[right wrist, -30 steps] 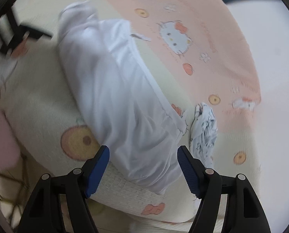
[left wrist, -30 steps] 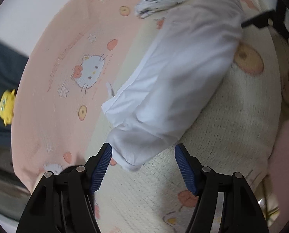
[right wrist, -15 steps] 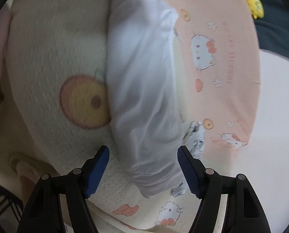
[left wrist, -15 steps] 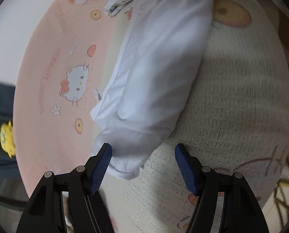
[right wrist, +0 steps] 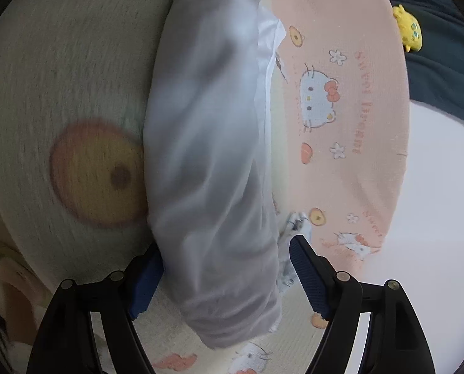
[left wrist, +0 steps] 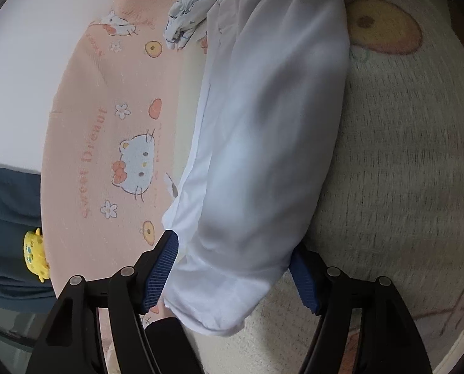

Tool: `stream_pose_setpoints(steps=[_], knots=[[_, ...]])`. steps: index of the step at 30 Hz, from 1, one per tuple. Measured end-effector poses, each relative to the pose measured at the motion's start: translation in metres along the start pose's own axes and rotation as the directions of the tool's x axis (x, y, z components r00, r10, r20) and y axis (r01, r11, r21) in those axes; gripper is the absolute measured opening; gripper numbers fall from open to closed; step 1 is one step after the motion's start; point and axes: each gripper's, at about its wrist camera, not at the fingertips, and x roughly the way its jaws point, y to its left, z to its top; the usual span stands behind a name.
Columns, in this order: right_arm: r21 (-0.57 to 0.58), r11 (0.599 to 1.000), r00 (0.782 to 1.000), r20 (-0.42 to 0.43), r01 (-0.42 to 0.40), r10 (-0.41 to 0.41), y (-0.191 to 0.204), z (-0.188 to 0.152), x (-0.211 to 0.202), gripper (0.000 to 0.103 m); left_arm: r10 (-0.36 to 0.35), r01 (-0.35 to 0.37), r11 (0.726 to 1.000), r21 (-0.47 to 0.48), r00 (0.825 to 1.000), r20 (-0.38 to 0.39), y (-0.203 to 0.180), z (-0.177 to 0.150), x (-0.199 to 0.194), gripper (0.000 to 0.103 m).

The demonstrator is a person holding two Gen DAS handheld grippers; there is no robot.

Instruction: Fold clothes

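A white garment [left wrist: 263, 131] lies folded into a long band across a cream and pink cartoon-cat blanket [left wrist: 107, 143]. My left gripper [left wrist: 233, 255] is open, with one end of the band lying between its blue pads [left wrist: 162, 265]. In the right wrist view the same garment [right wrist: 207, 162] runs away from me. My right gripper [right wrist: 225, 252] is open as well, straddling the opposite end. The pads touch or nearly touch the cloth, and the jaws stand wide apart.
A small blue-patterned cloth [left wrist: 194, 15] lies crumpled beside the garment's far end, close to my right gripper's finger [right wrist: 306, 268]. A yellow toy [left wrist: 35, 254] sits on dark teal fabric [left wrist: 4, 212] past the blanket's edge. White surface borders the pink side.
Both grippers have moved in along the band, so each end now sits between the fingers instead of ahead of them. The garment itself has not shifted.
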Motion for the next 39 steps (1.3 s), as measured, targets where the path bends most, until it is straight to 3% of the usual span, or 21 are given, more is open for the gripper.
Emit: stream_pose_setpoints(steps=[3,8,12,15,17,20,23,30,33,39], knots=[[-0.016,0.998,0.998,-0.013,0.055,-0.055,0.008,-0.015,0.004,0.078,-0.006,0.006,1.0,-0.027,1.0,-0.014,0.005,-0.009,0.003,0.069],[0.042,0.999,1.0,-0.017,0.026,-0.026,0.002,-0.019,0.007,0.078,-0.008,0.008,0.998,-0.066,1.0,0.0,0.009,-0.015,0.005,0.069],[0.089,0.995,0.998,-0.025,-0.055,0.057,-0.001,-0.02,0.009,0.057,-0.033,0.036,0.989,-0.141,0.999,0.021,0.014,-0.022,0.006,0.069],[0.212,0.967,0.988,-0.025,-0.144,0.153,-0.013,-0.025,0.015,0.051,-0.103,0.105,0.963,-0.246,0.994,0.023,0.028,-0.028,0.012,0.069],[0.305,0.929,0.974,-0.012,-0.21,0.224,-0.025,-0.031,0.02,0.05,-0.185,0.185,0.929,-0.321,0.982,0.03,0.037,-0.032,0.015,0.063],[0.437,0.841,0.94,0.029,-0.318,0.34,-0.042,-0.043,0.03,0.048,-0.3,0.295,0.86,-0.417,0.952,0.054,0.048,-0.039,0.019,0.051],[0.502,0.774,0.909,0.064,-0.385,0.411,-0.053,-0.052,0.038,0.048,-0.355,0.348,0.816,-0.462,0.932,0.075,0.052,-0.043,0.02,0.051],[0.52,0.751,0.899,0.081,-0.406,0.43,-0.054,-0.053,0.04,0.048,-0.446,0.423,0.743,-0.519,0.891,0.088,0.061,-0.045,0.027,0.051],[0.531,0.724,0.879,0.09,-0.44,0.468,-0.059,-0.055,0.039,0.048,-0.514,0.471,0.681,-0.56,0.853,0.092,0.071,-0.046,0.032,0.05],[0.639,0.565,0.812,0.17,-0.522,0.558,-0.09,-0.07,0.061,0.045,-0.646,0.539,0.527,-0.657,0.757,0.103,0.098,-0.044,0.052,0.05]])
